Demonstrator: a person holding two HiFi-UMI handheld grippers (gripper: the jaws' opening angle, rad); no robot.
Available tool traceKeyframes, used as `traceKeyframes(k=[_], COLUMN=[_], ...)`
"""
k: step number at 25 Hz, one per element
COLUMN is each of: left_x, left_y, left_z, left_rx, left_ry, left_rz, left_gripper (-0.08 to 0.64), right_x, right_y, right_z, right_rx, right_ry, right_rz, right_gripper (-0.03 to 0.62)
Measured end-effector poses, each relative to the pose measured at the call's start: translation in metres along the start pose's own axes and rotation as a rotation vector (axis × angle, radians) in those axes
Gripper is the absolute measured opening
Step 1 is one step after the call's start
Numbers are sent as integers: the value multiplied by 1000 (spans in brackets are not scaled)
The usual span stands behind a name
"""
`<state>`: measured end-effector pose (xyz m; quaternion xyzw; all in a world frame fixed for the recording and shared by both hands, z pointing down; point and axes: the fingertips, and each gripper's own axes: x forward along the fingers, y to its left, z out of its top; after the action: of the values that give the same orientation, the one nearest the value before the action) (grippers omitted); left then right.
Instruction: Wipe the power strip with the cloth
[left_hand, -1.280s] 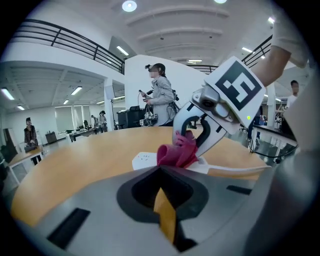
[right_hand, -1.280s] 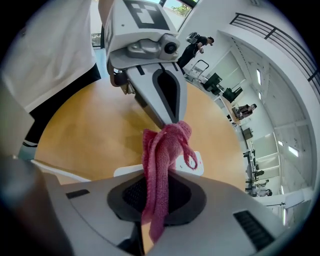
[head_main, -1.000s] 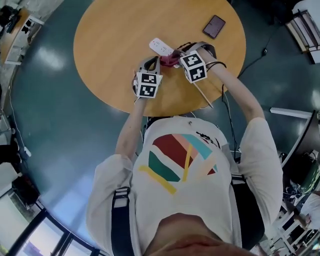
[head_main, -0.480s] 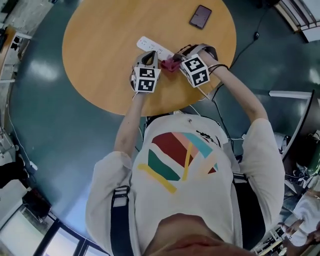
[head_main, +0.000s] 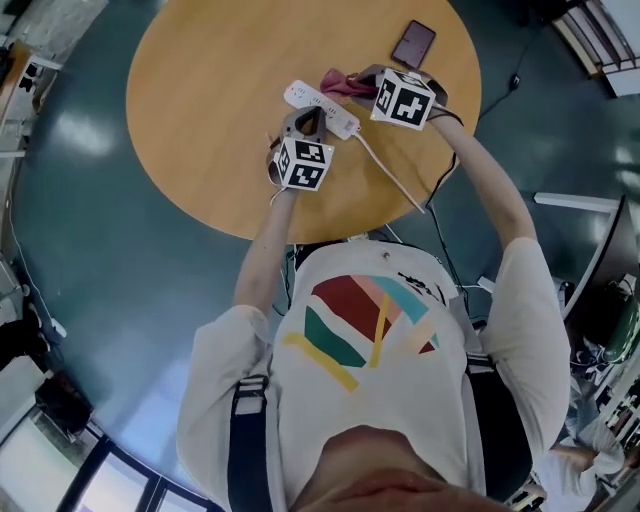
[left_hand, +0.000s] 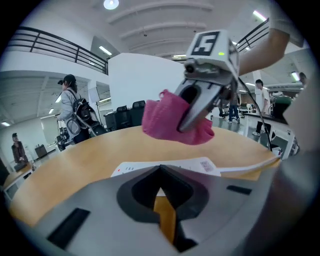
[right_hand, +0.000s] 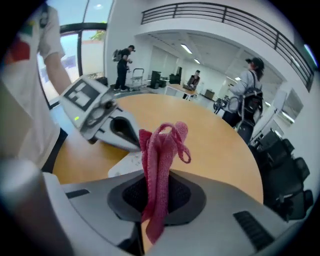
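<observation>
Strip (head_main: 322, 108) on table (head_main: 210, 110), just ahead of left claw (head_main: 306, 120); cloth (head_main: 338, 82) in right claw (head_main: 362, 79) beyond it; phone (head_main: 413, 43) farther off.

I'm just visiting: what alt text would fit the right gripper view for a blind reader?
A pink cloth stands pinched in the shut right claw, seen close up from behind, over a round wooden table. Beyond it the left claw lies close to a white power strip, with people standing in the room behind.
</observation>
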<state>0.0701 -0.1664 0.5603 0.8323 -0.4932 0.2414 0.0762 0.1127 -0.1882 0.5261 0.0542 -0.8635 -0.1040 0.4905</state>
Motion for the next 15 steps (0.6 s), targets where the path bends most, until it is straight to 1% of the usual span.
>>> traceKeyframes(k=[3, 5, 6, 9, 11, 13, 15], left_x=[4, 12, 14, 7, 0, -5, -9], left_y=[-20, -28, -22, 7, 15, 19, 24], left_z=[4, 8, 8, 6, 4, 2, -1], left_rx=[-5, 16, 28, 39, 30, 23, 24], left_ry=[7, 24, 29, 21, 12, 10, 10], left_rz=[-21, -49, -62, -78, -68, -60, -63], left_gripper=[41, 41, 41, 41, 41, 41, 41], right_x=[16, 35, 48, 82, 92, 98, 103], right_y=[-29, -46, -54, -69, -64, -57, -53], right_z=[-5, -11, -8, 24, 43, 59, 72], right_rx=[170, 248, 279, 365, 414, 441, 452], right_ry=[13, 56, 83, 127, 135, 128, 110], right_rz=[64, 118, 141, 210, 288, 357, 397], right_gripper=[39, 38, 40, 39, 40, 39, 40])
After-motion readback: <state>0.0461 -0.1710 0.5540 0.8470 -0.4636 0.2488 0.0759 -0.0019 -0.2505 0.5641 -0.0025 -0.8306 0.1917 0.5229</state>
